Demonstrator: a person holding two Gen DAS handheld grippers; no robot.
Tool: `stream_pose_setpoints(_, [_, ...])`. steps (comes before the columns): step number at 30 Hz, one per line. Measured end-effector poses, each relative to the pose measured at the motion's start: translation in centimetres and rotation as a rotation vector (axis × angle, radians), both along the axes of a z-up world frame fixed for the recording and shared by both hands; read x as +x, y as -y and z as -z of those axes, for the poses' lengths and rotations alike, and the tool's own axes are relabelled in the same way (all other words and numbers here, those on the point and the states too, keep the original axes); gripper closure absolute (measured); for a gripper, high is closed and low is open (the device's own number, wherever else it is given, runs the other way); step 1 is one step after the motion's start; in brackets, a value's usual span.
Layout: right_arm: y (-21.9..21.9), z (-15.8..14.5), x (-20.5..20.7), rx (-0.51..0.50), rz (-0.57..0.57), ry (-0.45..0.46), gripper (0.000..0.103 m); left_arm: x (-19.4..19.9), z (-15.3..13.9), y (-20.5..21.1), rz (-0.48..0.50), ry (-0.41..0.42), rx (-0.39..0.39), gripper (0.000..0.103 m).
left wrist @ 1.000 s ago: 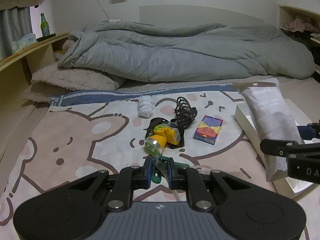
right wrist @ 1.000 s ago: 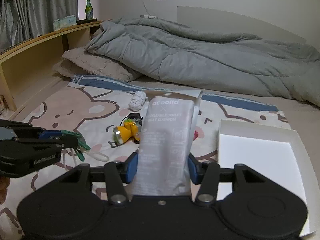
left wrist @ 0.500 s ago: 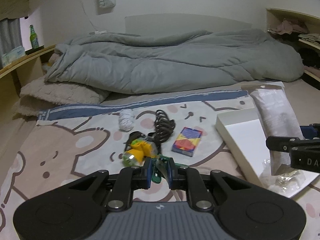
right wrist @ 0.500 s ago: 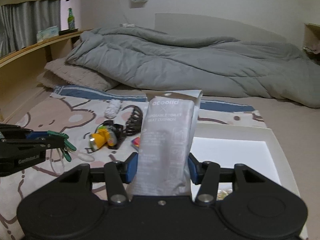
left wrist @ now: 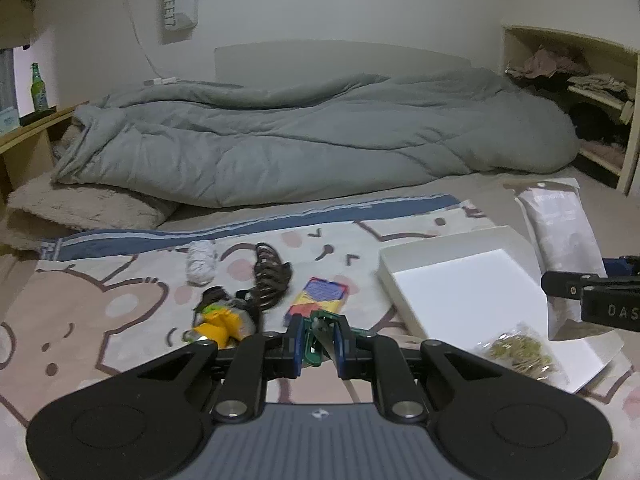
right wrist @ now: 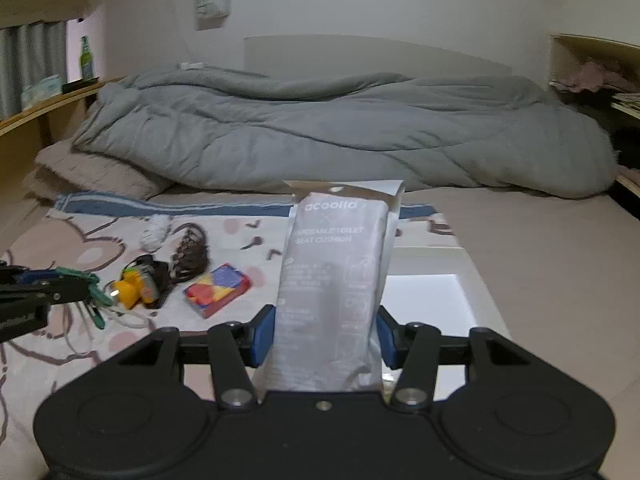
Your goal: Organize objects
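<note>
My right gripper (right wrist: 325, 330) is shut on a grey toilet-seat-cushion packet (right wrist: 334, 276) and holds it upright over the white box (right wrist: 424, 292); the packet also shows in the left wrist view (left wrist: 564, 236). My left gripper (left wrist: 316, 340) is shut on green clothes pegs (left wrist: 316, 334) with a white cord, above the blanket left of the white box (left wrist: 460, 296). A bag of rubber bands (left wrist: 516, 350) lies in the box. On the blanket lie a yellow headlamp (left wrist: 220, 322), a dark hair claw (left wrist: 270, 276), a colourful card pack (left wrist: 320, 296) and a white roll (left wrist: 202, 266).
A grey duvet (left wrist: 300, 140) and a beige pillow (left wrist: 80, 208) lie at the back of the bed. A wooden shelf with a green bottle (left wrist: 38, 88) runs along the left. Shelves with clothes (left wrist: 568, 76) stand at the right.
Both grippers have moved right with their loads. The white box now lies more fully in view, and the packet is over it.
</note>
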State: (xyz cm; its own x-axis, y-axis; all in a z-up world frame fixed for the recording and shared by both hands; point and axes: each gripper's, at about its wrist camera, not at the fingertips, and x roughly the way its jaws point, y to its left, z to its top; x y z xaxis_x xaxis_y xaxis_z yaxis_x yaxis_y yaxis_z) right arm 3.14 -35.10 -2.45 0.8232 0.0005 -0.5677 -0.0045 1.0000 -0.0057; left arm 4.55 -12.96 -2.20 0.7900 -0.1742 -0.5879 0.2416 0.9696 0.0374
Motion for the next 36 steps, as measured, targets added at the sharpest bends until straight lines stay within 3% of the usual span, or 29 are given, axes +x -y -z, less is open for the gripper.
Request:
stream_pose_setpoints(16, [7.0,2.4,0.2,-0.111,0.117,-0.029,0.050,0.7,0.4,4.0,0.096,0.002,-0.055,0.086])
stream_pose_setpoints(26, [7.6,6.7,1.3,-0.244,0.001,-0.186,0.049,1.6,1.4,5.5,0.134,-0.014,-0.041,0.086])
stream_pose_setpoints(31, [8.1,7.7,2.0,-0.237,0.005,-0.203,0.049,2.3,1.1,5.9,0.142,0.000,-0.068,0.086])
stream_pose_setpoints(35, [8.6,8.1,2.3,-0.210,0.045,-0.220,0.030,2.7,1.7,6.8,0.159,-0.026,-0.071,0.086])
stream_pose_setpoints(36, [8.6,8.1,2.3,-0.215,0.055,-0.216,0.029,2.9,1.9,7.0,0.162,-0.034,-0.074,0.086])
